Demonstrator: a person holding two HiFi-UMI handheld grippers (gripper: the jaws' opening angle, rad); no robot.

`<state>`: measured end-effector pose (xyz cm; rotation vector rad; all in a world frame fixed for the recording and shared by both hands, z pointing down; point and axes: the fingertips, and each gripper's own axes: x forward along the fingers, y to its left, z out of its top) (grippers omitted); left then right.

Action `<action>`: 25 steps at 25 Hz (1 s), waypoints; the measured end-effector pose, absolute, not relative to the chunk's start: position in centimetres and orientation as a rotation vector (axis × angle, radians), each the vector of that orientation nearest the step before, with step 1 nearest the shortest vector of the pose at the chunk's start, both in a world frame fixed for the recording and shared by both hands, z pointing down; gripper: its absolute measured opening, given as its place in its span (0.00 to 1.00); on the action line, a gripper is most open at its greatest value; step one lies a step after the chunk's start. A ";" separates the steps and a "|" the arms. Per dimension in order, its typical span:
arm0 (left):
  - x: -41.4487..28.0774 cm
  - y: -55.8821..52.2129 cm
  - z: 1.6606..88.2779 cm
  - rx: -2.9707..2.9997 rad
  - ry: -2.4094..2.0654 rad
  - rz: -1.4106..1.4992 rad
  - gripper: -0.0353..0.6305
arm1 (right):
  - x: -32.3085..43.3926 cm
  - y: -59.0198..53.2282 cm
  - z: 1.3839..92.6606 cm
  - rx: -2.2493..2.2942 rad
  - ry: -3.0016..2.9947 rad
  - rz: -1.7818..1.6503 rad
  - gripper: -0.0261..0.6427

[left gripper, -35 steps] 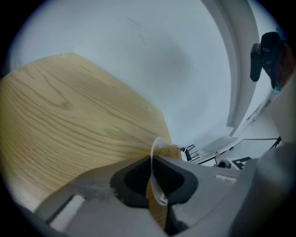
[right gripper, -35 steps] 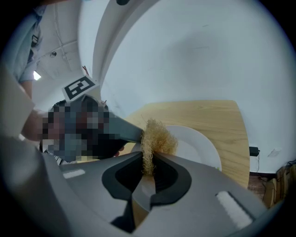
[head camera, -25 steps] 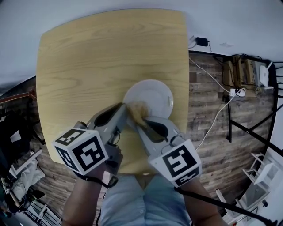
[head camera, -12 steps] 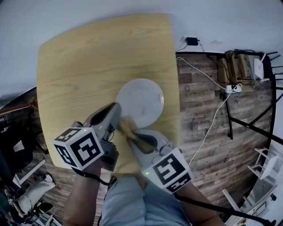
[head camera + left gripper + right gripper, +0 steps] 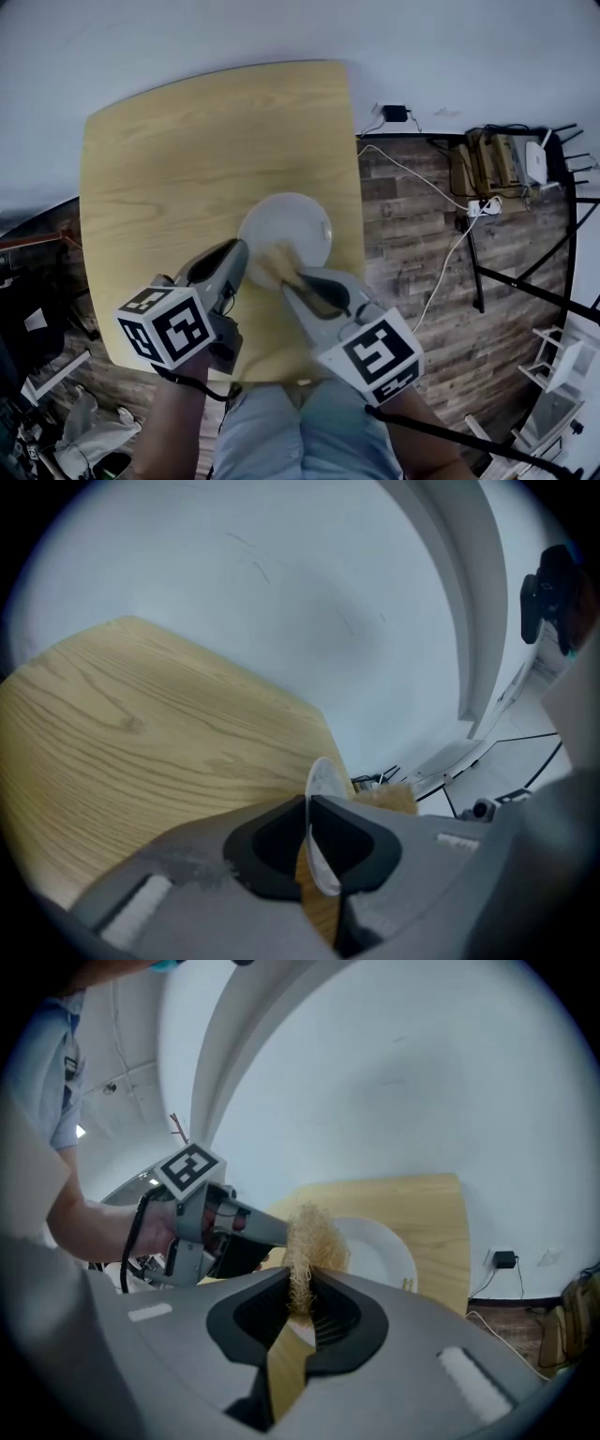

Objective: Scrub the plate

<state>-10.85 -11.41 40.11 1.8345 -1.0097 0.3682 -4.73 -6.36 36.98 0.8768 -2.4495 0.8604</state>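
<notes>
Both forearms reach forward over the near edge of the one wooden table [image 5: 187, 159], the two grippers converging in a V. Left gripper [image 5: 242, 251]: jaws clamped on the near-left rim of the single white plate [image 5: 295, 225], which sits by the table's right edge. Right gripper [image 5: 287, 277]: jaws pinched on one tan fibrous scrubber [image 5: 272, 260], which touches the plate's near part.
</notes>
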 end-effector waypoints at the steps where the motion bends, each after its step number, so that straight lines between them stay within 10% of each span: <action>1: -10.9 -11.4 40.1 1.833 -1.011 0.373 0.12 | -4.1 -7.2 36.9 0.902 -2.449 0.849 0.10; 25: -11.6 -11.7 40.1 1.771 -1.061 0.340 0.12 | -4.4 -11.1 41.3 0.867 -2.370 0.783 0.10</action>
